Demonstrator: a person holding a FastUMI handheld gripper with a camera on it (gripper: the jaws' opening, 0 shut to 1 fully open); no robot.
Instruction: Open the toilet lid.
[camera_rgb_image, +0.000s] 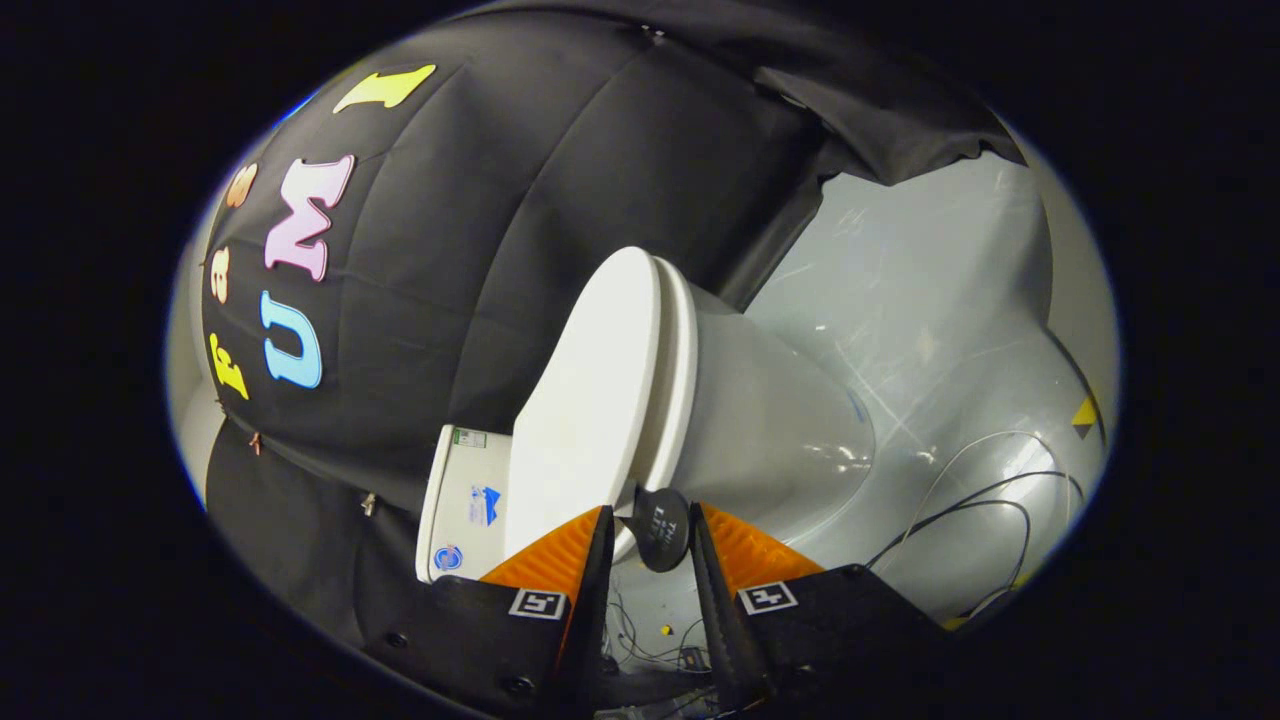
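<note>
Between the fingers of the claw (648, 528), a dark tab (662, 540) on the toilet lid (590, 400) is straddled, seemingly clamped; lifting is judged barely begun.

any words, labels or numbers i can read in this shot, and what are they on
No text is clear enough to quote.
Black round tab on the toilet lid, between the tool fingers (pressing or not, cannot tell): white lettering, too blurred.
Stickers on the tank: too small.
Square markers on the tool: patterns, no words.
</note>
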